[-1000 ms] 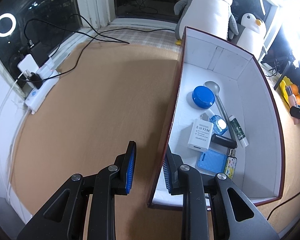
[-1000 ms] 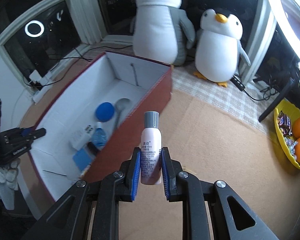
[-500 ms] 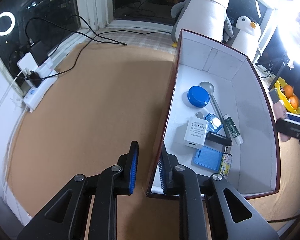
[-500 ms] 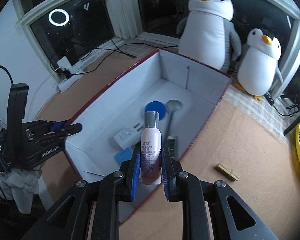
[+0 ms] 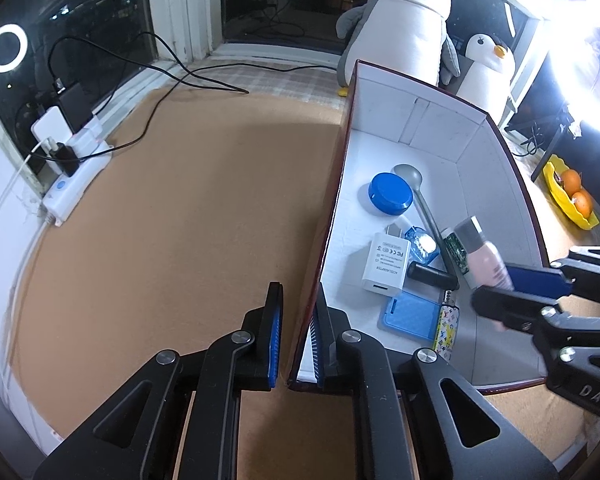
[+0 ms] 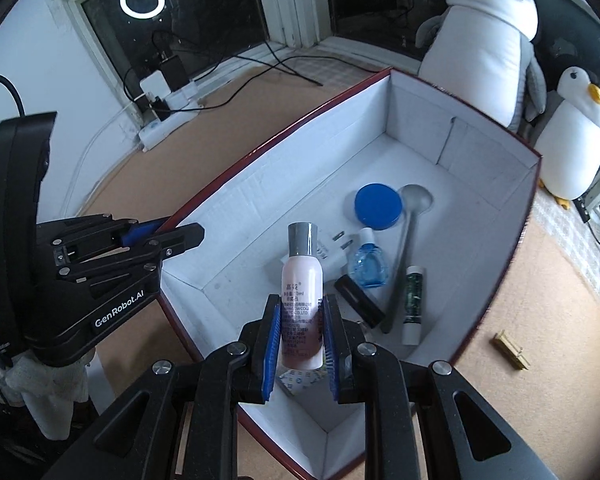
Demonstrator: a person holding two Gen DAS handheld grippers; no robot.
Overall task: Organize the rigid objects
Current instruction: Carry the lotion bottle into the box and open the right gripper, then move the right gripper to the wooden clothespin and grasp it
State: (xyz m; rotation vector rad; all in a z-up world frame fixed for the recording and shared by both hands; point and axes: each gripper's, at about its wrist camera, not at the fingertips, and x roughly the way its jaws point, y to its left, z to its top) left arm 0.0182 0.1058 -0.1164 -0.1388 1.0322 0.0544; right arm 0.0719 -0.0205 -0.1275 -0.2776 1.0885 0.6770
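Observation:
A red box with a white inside (image 5: 432, 120) holds a blue lid (image 5: 391, 193), a spoon (image 5: 428, 212), a white adapter (image 5: 386, 266), a blue dropper bottle (image 6: 367, 266) and several other small items. My left gripper (image 5: 296, 344) is shut on the box's left wall (image 5: 334, 208) near its front corner. My right gripper (image 6: 300, 340) is shut on a pink bottle with a grey cap (image 6: 302, 280), held over the inside of the box above the adapter. In the left wrist view the pink bottle (image 5: 485, 258) and the right gripper (image 5: 520, 288) reach in over the right wall.
Two penguin plush toys (image 6: 484, 40) stand behind the box. A power strip (image 5: 76, 184) with cables lies by the window at left. A yellow bowl of oranges (image 5: 572, 196) sits at right. A small wooden clip (image 6: 510, 350) lies on the brown mat right of the box.
The left jaws have closed onto the box's left wall. The right gripper has carried the pink bottle from beside the box to over its inside.

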